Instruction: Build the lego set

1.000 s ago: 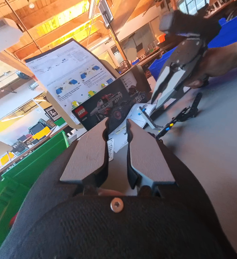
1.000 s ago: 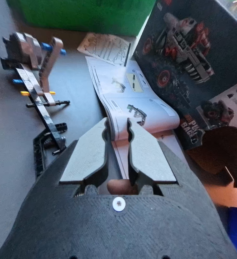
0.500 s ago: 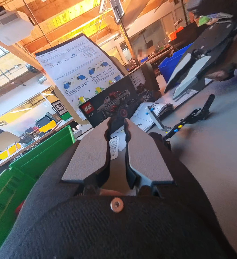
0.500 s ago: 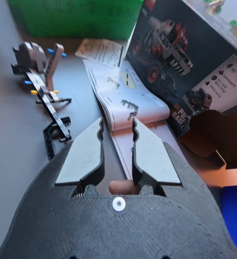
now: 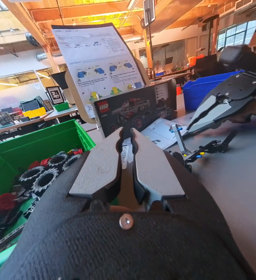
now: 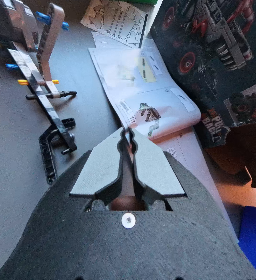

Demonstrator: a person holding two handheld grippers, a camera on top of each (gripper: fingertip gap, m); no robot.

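A half-built Lego frame [image 6: 33,75], made of black and grey beams with blue and yellow pins, lies on the grey table; it also shows in the left wrist view [image 5: 200,151]. The open instruction booklet [image 6: 147,90] lies beside it, in front of the dark Lego box [image 6: 215,45]. My right gripper [image 6: 126,131] is shut on the near edge of a booklet page. In the left wrist view the right gripper [image 5: 189,130] points down at the booklet [image 5: 159,133]. My left gripper [image 5: 127,131] is shut and empty, held above the table between the green bin and the frame.
A green bin [image 5: 33,144] at the left holds black tyres [image 5: 45,180] and red parts. A sticker sheet [image 6: 116,25] lies by the box. A printed sheet [image 5: 97,60] stands behind the box [image 5: 132,109]. A blue bin [image 5: 200,94] sits at the right. The gap from one gripper's tips to the other's is roughly 25 centimetres.
My right gripper opened a little, then dropped to the booklet and closed on a page edge. My left gripper narrowed its jaws and swung so the green bin's contents came into view.
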